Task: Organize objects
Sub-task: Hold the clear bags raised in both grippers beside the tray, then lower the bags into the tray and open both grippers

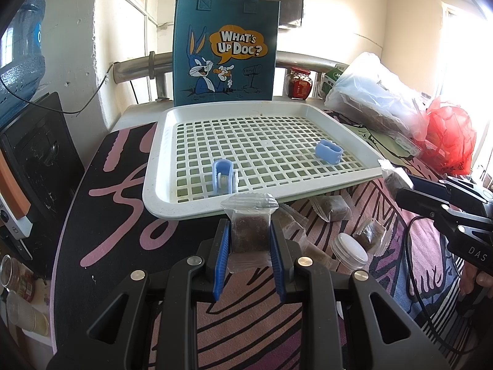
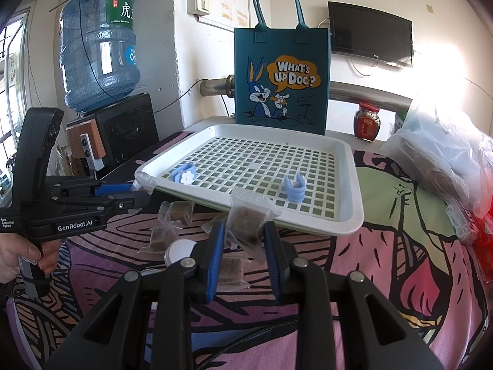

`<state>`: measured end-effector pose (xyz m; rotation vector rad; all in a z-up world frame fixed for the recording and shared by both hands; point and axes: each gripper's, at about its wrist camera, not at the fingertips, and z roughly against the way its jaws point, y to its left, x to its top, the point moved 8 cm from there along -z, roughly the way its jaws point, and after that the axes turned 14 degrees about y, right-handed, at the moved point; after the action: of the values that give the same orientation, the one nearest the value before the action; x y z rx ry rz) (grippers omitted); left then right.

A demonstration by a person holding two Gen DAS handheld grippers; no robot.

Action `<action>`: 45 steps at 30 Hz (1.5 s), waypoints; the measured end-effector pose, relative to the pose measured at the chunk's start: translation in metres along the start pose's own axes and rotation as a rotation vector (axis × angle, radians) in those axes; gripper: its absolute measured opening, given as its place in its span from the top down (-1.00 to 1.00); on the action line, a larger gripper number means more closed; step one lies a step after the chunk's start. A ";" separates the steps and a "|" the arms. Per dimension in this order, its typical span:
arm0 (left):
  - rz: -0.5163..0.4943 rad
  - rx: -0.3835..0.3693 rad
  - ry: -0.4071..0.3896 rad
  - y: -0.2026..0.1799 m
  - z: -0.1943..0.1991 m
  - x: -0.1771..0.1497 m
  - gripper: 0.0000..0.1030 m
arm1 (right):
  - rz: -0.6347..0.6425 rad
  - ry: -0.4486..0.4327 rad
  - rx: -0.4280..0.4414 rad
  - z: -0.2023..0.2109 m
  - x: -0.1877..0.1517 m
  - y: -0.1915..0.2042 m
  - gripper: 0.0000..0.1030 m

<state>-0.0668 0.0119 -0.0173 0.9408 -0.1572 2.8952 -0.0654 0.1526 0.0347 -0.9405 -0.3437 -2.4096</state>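
- The white slotted tray (image 1: 262,141) serves as the landmark; it lies on a surface covered with a pink-and-black cartoon cloth (image 2: 385,246), whether desk or bed I cannot tell.
- The left gripper (image 1: 250,231) hangs just in front of the tray's near rim; its blue-padded fingers (image 1: 222,246) pinch a clear packet with a brown block (image 1: 249,231), upright, its crimped top overlapping the rim in that view.
- The right gripper (image 2: 243,234) is also in front of the tray's near rim; its fingers (image 2: 215,256) pinch a second brown packet (image 2: 248,220), tilted slightly.
- In the right wrist view the left gripper shows from the side at the tray's left corner, a hand (image 2: 27,252) on its handle.
- Inside the tray lie two pale blue clips: one with a white flower (image 2: 184,175) near the left edge; the other (image 2: 294,188) toward the right of the near half; well apart.
- On the cloth in front of the tray lie loose brown packets (image 2: 178,211) and a small round clear container with a white lid (image 1: 351,246).
- Behind the tray stands a blue tote bag (image 1: 226,52) printed with a cartoon rabbit, upright.
- Behind and to the right of the tray, a red-lidded jar (image 2: 366,120); right of the tray, a clear plastic bag (image 1: 376,92) and a red one (image 1: 446,135).
- Left of the tray, a blue water bottle (image 2: 98,52) sits on a black dispenser (image 2: 123,129).
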 end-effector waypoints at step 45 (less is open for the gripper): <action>0.111 0.037 0.141 0.047 -0.059 0.112 0.54 | -0.043 0.084 0.009 -0.040 0.099 -0.066 0.50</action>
<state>-0.1973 -0.0208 -0.0018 0.7521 -0.1495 3.0635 -0.1854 0.1531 0.0709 -0.8325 -0.3467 -2.4766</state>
